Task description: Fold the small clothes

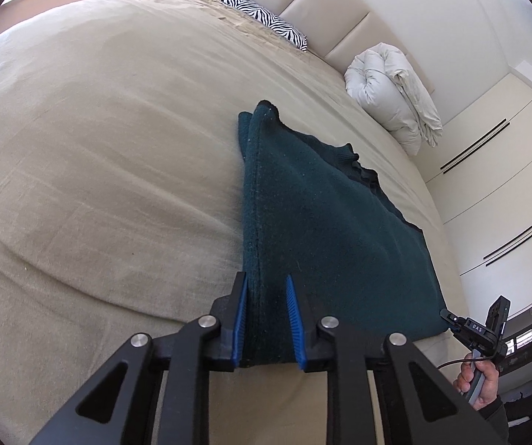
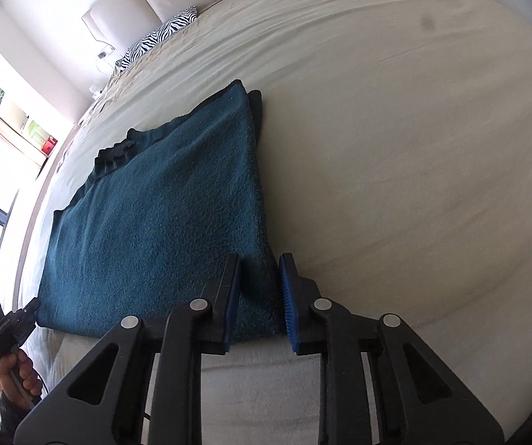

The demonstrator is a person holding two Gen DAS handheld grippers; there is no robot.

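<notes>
- so there's a dark teal sweater (image 1: pixel 321 222) lying flat on a big beige bed (image 1: pixel 99 148), already folded in on itself; the neck end points away from both sets of fingers
- left gripper (image 1: pixel 266 319) has its blue pads (image 1: pixel 241 319) nearly together on the near left corner of the sweater; the doubled-up side edge runs straight out from between the fingers, and the cloth fills the narrow gap, so it looks pinched
- right gripper (image 2: pixel 258 304) is the same deal on the near right corner; fingers (image 2: pixel 288 304) closed down to a slim gap with the thick sweater edge squeezed in between; bare bed sits just to the right of the right finger
- each camera catches the other tool off at the side, a hand (image 1: pixel 477 382) wrapped round its handle; the other hand (image 2: pixel 19 374) shows low left in the right view
- way past the fingertips: a zebra pillow (image 1: pixel 266 18) by the padded headboard (image 1: pixel 321 3), and a rolled white duvet (image 1: pixel 396 89) further along the bed
</notes>
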